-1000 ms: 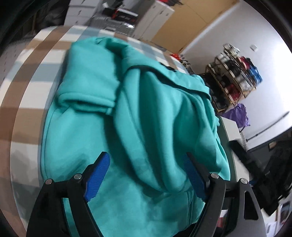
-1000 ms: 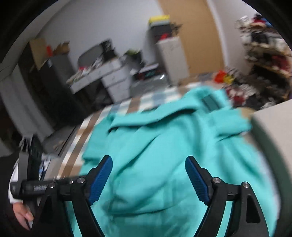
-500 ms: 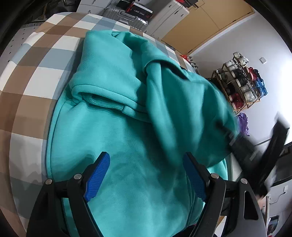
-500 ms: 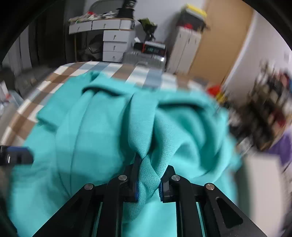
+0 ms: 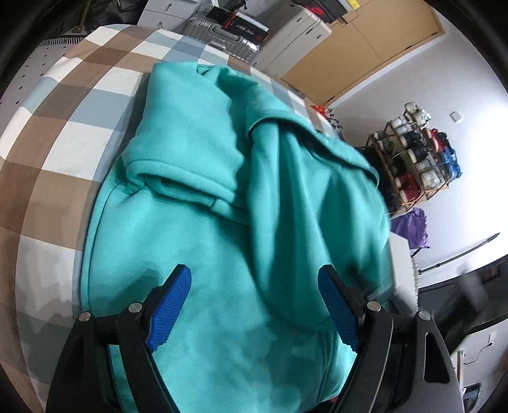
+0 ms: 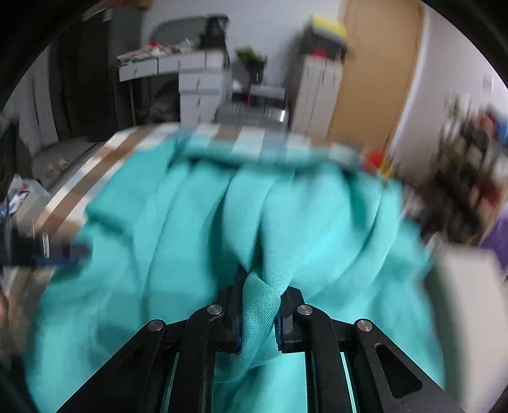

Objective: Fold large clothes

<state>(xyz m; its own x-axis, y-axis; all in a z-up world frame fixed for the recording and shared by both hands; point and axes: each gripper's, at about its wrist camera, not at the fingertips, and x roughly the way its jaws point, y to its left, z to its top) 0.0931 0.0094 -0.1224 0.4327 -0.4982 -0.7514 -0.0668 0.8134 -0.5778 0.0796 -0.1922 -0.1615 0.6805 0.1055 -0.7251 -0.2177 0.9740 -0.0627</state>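
A large teal sweatshirt [image 5: 203, 222] lies bunched on a checked brown, white and blue cloth [image 5: 60, 139]. One ribbed sleeve cuff [image 5: 187, 178] is folded across its middle. My left gripper [image 5: 254, 305] hovers just above the near part of the garment, open, with nothing between its blue pads [image 5: 170, 306]. In the right wrist view the same sweatshirt [image 6: 158, 228] fills the frame, blurred. My right gripper [image 6: 258, 305] is shut on a pinched fold of teal fabric [image 6: 260, 305] that stands up between its jaws.
Beyond the far table edge stand a silver suitcase [image 5: 222, 35], white drawer units [image 5: 295, 28] and a brown door [image 5: 365, 47]. A wire rack of yarn spools [image 5: 419, 159] and a purple cloth [image 5: 409, 225] are at the right. A white box [image 6: 466, 305] sits close on the right.
My right gripper went from open above the sweatshirt to shut on a fold of it, and has drawn the fabric up and over. The left gripper stayed open and nearly still.
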